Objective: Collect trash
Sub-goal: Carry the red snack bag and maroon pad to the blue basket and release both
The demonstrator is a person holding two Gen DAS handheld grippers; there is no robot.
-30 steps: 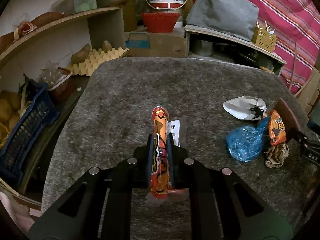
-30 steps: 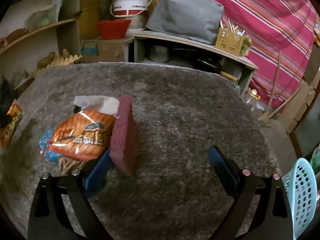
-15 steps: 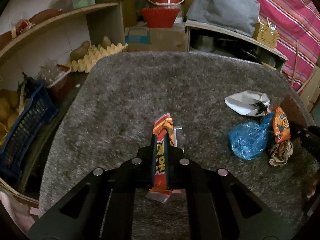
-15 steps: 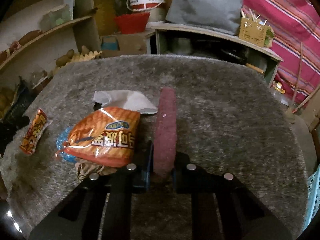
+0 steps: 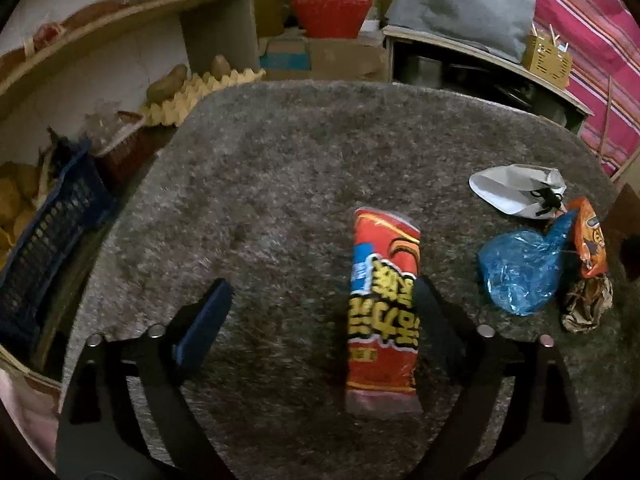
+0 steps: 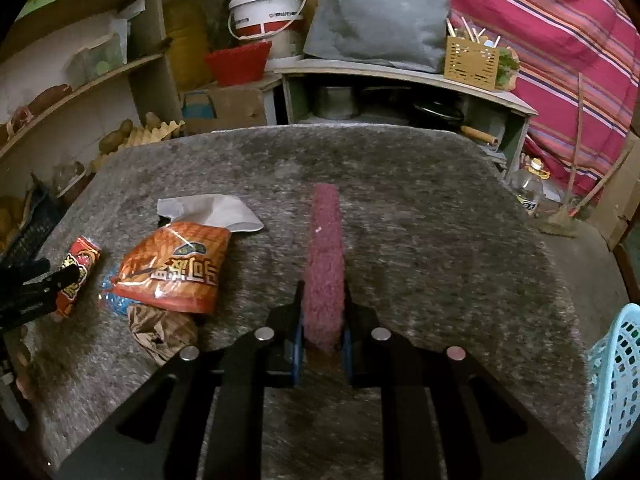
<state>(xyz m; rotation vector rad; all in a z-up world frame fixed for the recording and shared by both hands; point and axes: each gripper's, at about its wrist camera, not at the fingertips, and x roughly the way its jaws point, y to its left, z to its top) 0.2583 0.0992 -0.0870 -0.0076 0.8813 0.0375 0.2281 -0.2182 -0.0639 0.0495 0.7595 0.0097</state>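
Cluttered storeroom: striped pink cloth (image 6: pixel 560 20) hung at right, wooden shelving (image 5: pixel 120 20) at left, low grey shelf unit (image 6: pixel 400 76) behind. Grey shaggy rug (image 5: pixel 300 160) covers the work surface and fills most of both views.

White bucket (image 6: pixel 266 8) with red band and red basket (image 6: pixel 238 62) sit at the back. Blue crate (image 5: pixel 44 240) stands off the rug's left edge; pale blue basket (image 6: pixel 616 380) off its right edge.

Trash cluster, seen from the right wrist view: orange snack bag (image 6: pixel 176 270) lies on top of a blue plastic bag (image 5: pixel 520 268), white wrapper (image 6: pixel 216 212) just behind it, crumpled brown paper (image 6: pixel 160 330) just in front.

Right gripper (image 6: pixel 322 344) is clamped on a dark red scouring pad (image 6: pixel 324 264), held on edge and pointing away from the camera, above the rug.

Left gripper (image 5: pixel 316 308): jaws opening, spread wide. Red snack wrapper (image 5: pixel 382 304) lies flat on the rug between them, hard against the right finger (image 5: pixel 432 320), well clear of the left one. No grip on it.
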